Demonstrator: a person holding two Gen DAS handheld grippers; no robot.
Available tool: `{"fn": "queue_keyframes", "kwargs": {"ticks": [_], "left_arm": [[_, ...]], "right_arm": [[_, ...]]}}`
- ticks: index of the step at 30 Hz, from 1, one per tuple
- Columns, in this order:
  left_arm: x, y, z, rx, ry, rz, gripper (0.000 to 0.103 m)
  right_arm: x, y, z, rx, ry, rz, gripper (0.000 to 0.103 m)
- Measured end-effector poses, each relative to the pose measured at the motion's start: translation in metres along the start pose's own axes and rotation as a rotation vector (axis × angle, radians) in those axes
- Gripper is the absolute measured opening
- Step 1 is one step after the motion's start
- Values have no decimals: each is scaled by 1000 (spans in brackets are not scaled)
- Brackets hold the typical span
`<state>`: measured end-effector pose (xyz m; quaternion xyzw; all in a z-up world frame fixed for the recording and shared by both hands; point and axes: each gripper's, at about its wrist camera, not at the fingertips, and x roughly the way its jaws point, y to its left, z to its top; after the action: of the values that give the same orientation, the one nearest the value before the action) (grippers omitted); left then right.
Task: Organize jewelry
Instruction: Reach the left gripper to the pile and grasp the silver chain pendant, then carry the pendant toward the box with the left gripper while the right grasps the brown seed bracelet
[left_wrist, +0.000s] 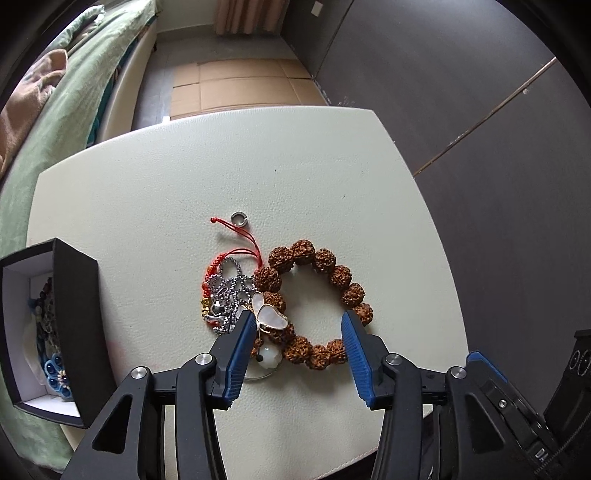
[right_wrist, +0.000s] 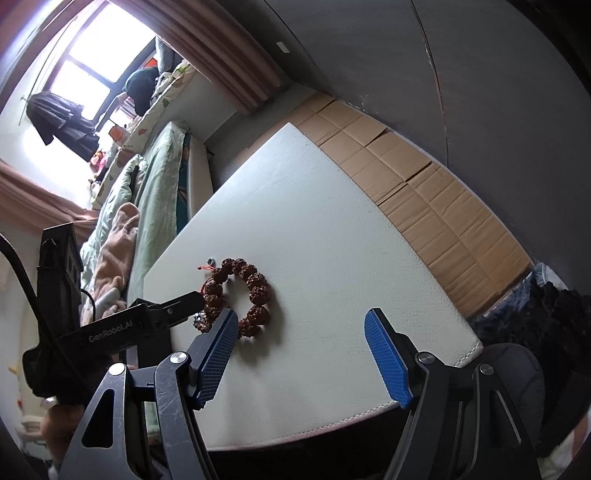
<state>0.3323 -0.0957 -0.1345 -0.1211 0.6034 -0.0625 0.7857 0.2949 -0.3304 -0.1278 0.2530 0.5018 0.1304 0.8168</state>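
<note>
Several pieces of jewelry lie heaped at the middle of the white surface (left_wrist: 295, 166): a brown seed-bead bracelet (left_wrist: 332, 277), a tangled silver ball chain (left_wrist: 229, 288), a red cord bracelet (left_wrist: 251, 251), a mother-of-pearl butterfly pendant (left_wrist: 269, 317) and a small metal ring (left_wrist: 239, 218) just above them. At the left edge of the left wrist view stands an open black box (left_wrist: 77, 325) that already holds some beaded pieces.

Judging by this, sorting is partway done. The left gripper (left_wrist: 299, 328) hovers over the pile with jaws apart and nothing between the pads (the butterfly sits just beside one finger). Next comes closing on one piece without dragging the tangle.

The right gripper (right_wrist: 299, 332) waits, jaws wide and empty. "GenRobot.AI" is printed on the left gripper's body.
</note>
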Motion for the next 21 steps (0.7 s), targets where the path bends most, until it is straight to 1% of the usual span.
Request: {"fn": "queue_keyframes", "kwargs": {"ticks": [2, 4, 6, 7, 8, 10, 14, 16, 21], "left_arm": [[7, 3, 0, -10, 9, 30, 50], [11, 6, -1, -19, 5, 47, 47], [14, 9, -2, -27, 8, 49, 39], [16, 11, -2, -31, 10, 50, 33], [16, 13, -2, -40, 5, 45, 32], [14, 19, -2, -63, -6, 18, 26], [2, 29, -2, -88, -36, -5, 11], [-2, 33, -2, -99, -39, -27, 11], [-14, 40, -4, -112, -62, -51, 11]], "right_arm": [[0, -2, 0, 3, 1, 0, 72], [-2, -4, -1, 4, 1, -1, 72], [-3, -5, 0, 6, -1, -3, 72], [-4, -7, 0, 10, -3, -4, 72], [-4, -8, 0, 14, -3, -5, 72], [-3, -9, 1, 18, -1, -5, 72], [-1, -7, 1, 9, 4, -1, 72], [1, -5, 1, 5, 7, 2, 72], [6, 6, -1, -14, 15, 9, 72]]}}
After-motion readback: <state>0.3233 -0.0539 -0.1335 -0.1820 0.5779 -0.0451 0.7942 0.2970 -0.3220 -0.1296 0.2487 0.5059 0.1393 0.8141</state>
